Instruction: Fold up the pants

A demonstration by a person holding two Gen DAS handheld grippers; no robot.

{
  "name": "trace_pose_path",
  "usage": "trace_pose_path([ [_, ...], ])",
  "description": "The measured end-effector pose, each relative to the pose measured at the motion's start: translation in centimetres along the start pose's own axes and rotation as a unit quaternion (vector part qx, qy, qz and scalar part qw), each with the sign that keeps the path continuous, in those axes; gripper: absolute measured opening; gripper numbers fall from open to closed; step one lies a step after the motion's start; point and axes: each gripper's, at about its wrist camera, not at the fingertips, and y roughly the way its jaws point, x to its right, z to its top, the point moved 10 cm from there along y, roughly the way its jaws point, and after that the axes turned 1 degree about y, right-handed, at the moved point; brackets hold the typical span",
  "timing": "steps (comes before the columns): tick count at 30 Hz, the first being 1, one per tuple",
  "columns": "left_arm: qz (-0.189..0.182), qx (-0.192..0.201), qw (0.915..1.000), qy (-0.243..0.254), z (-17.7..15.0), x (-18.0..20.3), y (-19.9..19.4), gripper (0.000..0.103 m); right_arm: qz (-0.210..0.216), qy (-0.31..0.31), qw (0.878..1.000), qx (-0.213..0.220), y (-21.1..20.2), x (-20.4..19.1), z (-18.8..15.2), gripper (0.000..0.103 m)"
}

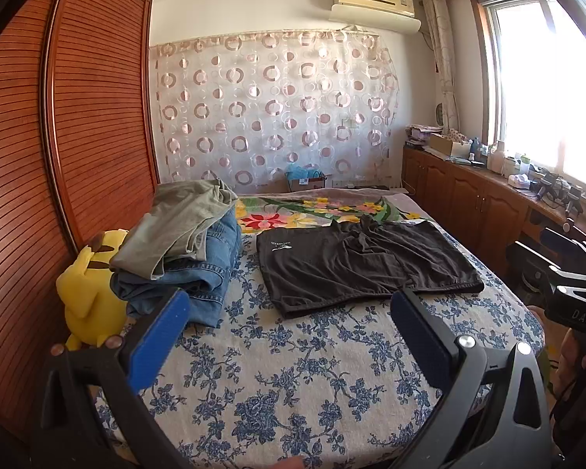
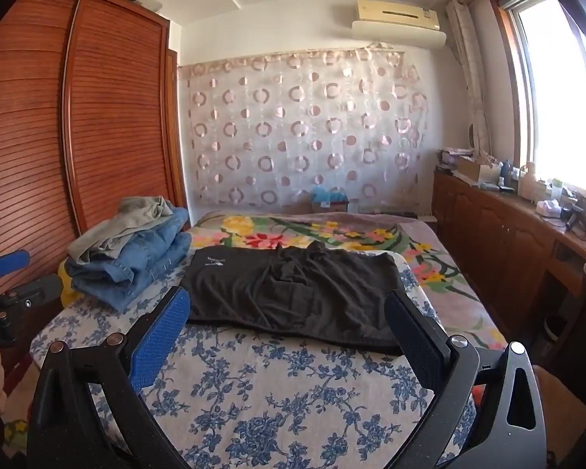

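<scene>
Black pants point(image 1: 367, 264) lie flat on the bed point(image 1: 293, 383); both grippers' jaws spread wide, empty.

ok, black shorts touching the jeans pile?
Apart. Left wrist view shows bare floral sheet between the black shorts and the jeans pile.

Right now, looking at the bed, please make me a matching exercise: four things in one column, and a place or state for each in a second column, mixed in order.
Things:
1. black shorts
2. grey-green garment
3. yellow plush toy
4. left tongs

Places or states:
A. on top of the folded jeans
B. spread flat on the blue-flowered sheet
C. wide open, holding nothing
D. at the bed's edge beside the wooden wardrobe

Pairs: 1-B, 2-A, 3-D, 4-C
</scene>
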Motion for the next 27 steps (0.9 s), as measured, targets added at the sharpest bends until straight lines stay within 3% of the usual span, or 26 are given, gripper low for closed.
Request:
trace_pose_path([
  [27, 0.0, 0.001, 1.0, 0.001, -0.19, 0.17, -0.36, 0.103, -0.001, -0.001, 1.0, 0.0, 0.08, 0.13, -0.03, 0.102],
])
